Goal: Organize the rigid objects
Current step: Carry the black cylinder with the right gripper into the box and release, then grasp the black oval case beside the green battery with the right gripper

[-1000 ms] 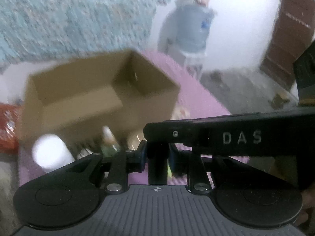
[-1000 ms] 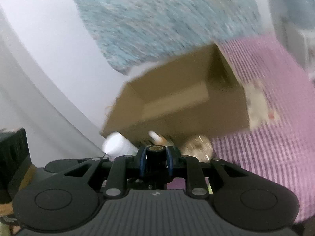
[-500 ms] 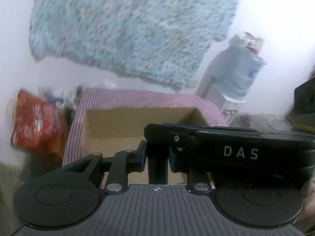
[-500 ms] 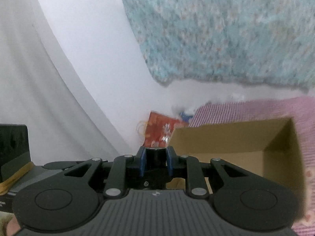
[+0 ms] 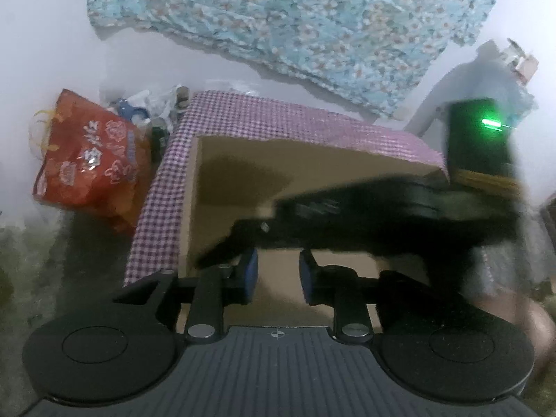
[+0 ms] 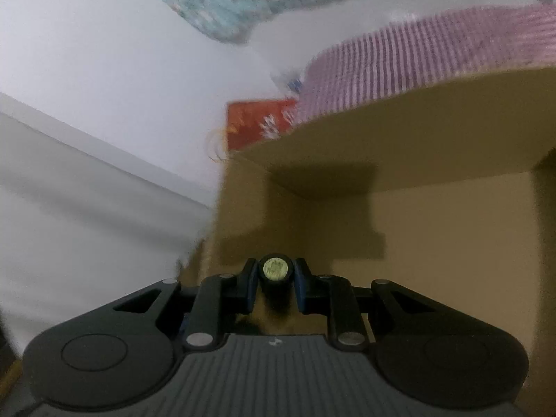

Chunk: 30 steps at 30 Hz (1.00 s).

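Right wrist view: a dark cylinder with a yellow cap (image 6: 276, 271) is clamped in the right hand-held gripper (image 6: 276, 290), inside the cardboard box (image 6: 451, 229). Left hand-held gripper (image 5: 278, 276) is parted, holding nothing, over the box (image 5: 229, 173) on the checkered surface (image 5: 243, 114); a red bag (image 5: 90, 160) stands beside.

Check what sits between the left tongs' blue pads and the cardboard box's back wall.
The right tongs, a blurred black bar, cross above the open left tongs in the left wrist view, before the brown cardboard box wall.

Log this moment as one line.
right gripper: shut on black cylinder | left gripper: open, empty | over: cardboard box
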{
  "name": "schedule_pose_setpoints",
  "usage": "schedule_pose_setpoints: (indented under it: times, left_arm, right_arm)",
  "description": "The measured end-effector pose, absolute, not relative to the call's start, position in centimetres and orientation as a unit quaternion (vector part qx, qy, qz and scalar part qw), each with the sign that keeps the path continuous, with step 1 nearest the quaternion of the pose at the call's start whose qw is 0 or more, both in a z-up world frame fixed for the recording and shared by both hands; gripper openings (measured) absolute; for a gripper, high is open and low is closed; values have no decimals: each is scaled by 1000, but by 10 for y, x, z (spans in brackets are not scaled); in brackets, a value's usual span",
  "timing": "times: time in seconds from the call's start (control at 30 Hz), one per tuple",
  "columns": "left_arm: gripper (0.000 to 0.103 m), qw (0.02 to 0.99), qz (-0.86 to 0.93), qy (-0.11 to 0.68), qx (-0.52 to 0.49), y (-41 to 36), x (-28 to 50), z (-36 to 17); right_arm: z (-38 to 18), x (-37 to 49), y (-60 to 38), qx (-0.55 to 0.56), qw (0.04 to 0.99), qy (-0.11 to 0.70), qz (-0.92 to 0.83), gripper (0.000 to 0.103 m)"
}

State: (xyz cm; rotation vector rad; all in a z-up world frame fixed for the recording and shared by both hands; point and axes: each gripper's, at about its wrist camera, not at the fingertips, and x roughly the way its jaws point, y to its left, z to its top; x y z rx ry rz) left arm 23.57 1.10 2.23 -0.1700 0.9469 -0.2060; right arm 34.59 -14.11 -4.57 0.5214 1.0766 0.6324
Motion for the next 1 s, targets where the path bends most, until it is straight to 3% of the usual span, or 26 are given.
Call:
schedule_pose_setpoints:
  times: [0.23, 0.33, 0.73, 1.0]
  left_arm:
    - [49, 896, -86, 426, -87, 21, 211, 42]
    - [59, 903, -95, 407, -95, 26, 199, 55]
    - [69, 924, -143, 338, -107, 33, 124, 97]
    - [70, 905, -191, 367, -101, 16, 92, 71]
  right_arm:
    - [-59, 381, -135, 298, 771, 491, 275, 31]
    - [-48, 372, -146, 311, 780, 473, 268, 67]
    - [25, 259, -249, 385, 791, 379, 286, 68]
    - [29, 132, -314, 370, 830, 332, 252, 68]
